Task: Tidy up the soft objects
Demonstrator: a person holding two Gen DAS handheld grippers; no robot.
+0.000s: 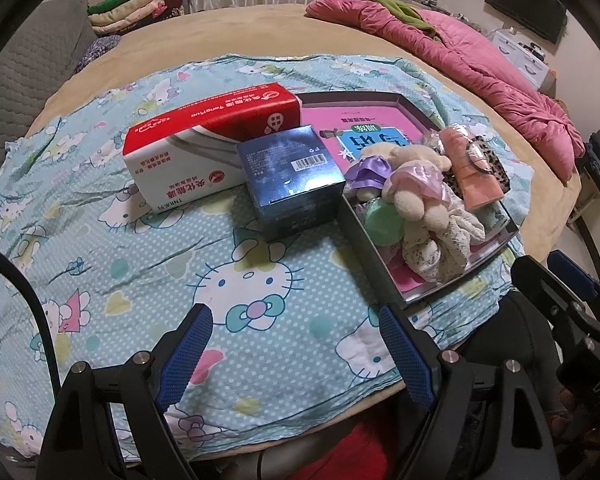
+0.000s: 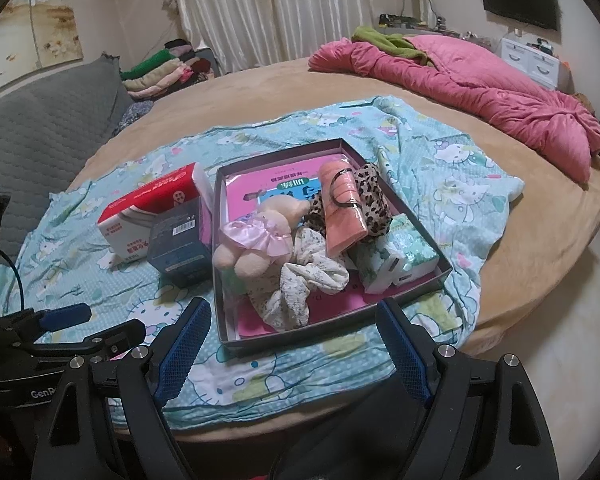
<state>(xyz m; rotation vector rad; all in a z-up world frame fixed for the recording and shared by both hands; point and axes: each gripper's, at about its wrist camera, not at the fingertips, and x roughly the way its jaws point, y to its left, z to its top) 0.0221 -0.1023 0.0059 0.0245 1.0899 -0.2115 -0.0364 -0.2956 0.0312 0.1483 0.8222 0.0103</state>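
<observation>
We read this as late in the task, maybe finished. The shallow gray tray (image 2: 444,270) sits on the cartoon-cat sheet (image 1: 100,280) on the bed, and the soft things are already piled inside it: plush bear (image 2: 256,236) with a pink frilly skirt, white floral cloth (image 2: 296,292) bunched in front of it, rolled pink towel (image 2: 342,216) leaning on a leopard-print pouch (image 2: 374,196), and a green-patterned tissue pack (image 2: 396,260) in the near right corner. From the left wrist view a green round item (image 1: 382,220) and something purple (image 1: 366,172) also lie in the tray beside the bear; we can't tell what they are. Outside the tray, just left of it, stand two hard boxes: the red-and-white carton (image 1: 204,140) and the dark blue box (image 1: 296,184), touching each other. No soft item is visible loose on the sheet, so little seems left to move. Left gripper (image 1: 296,348) hangs over bare sheet, jaws wide apart, nothing between them. Right gripper (image 2: 292,344) hovers at the tray's near edge, jaws equally wide, gripping nothing. Folded clothes in the far corner and the pink quilt (image 2: 480,80) look outside the task.
</observation>
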